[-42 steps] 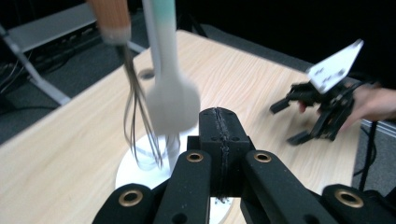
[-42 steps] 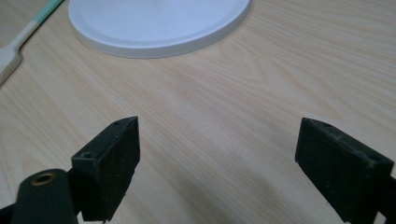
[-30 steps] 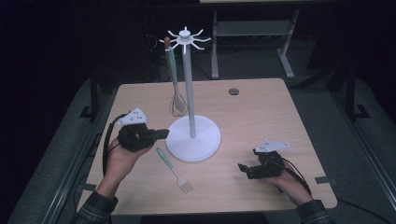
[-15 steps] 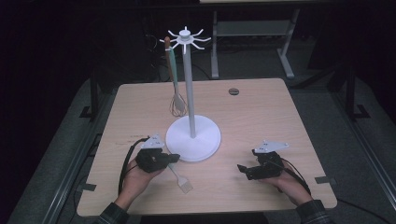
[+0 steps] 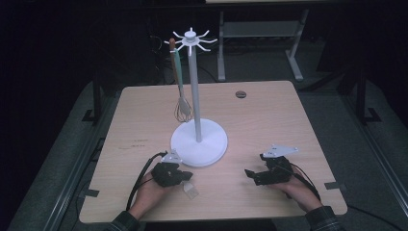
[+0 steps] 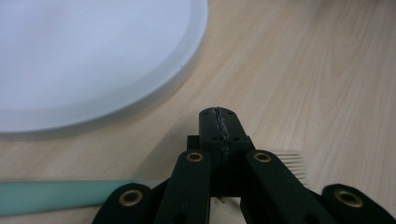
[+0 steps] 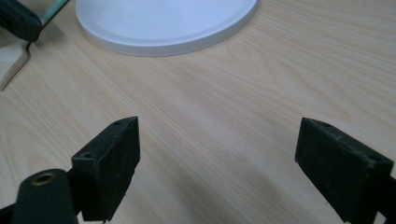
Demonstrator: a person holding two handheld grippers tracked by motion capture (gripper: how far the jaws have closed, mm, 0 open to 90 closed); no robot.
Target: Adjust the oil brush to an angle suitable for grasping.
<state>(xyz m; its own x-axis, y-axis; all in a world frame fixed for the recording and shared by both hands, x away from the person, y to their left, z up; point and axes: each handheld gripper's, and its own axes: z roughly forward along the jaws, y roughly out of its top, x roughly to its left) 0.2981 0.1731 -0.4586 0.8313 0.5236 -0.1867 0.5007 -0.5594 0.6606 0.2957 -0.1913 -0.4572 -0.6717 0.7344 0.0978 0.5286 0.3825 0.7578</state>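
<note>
Pale wood-grain laminate covers the counter (image 5: 144,120), and everything beyond its edges sinks into a dark room where little can be made out. Much of the spatula (image 5: 188,189) is hidden: in the high view the left tongs (image 5: 185,177) cover its mint-green handle, leaving only the pale slotted blade showing just in front of the stand's base. In the left gripper view the handle (image 6: 56,197) runs off the left edge and the comb-like blade tip (image 6: 292,161) peeks out behind the black jaws. Those jaws are pressed together with nothing between them, lying right over the spatula. A smooth white round-based stand (image 5: 198,141) carries a thin wire whisk (image 5: 181,96) from its spoked top. The right tongs (image 5: 255,176) stand wide apart over bare wood, holding nothing.
</note>
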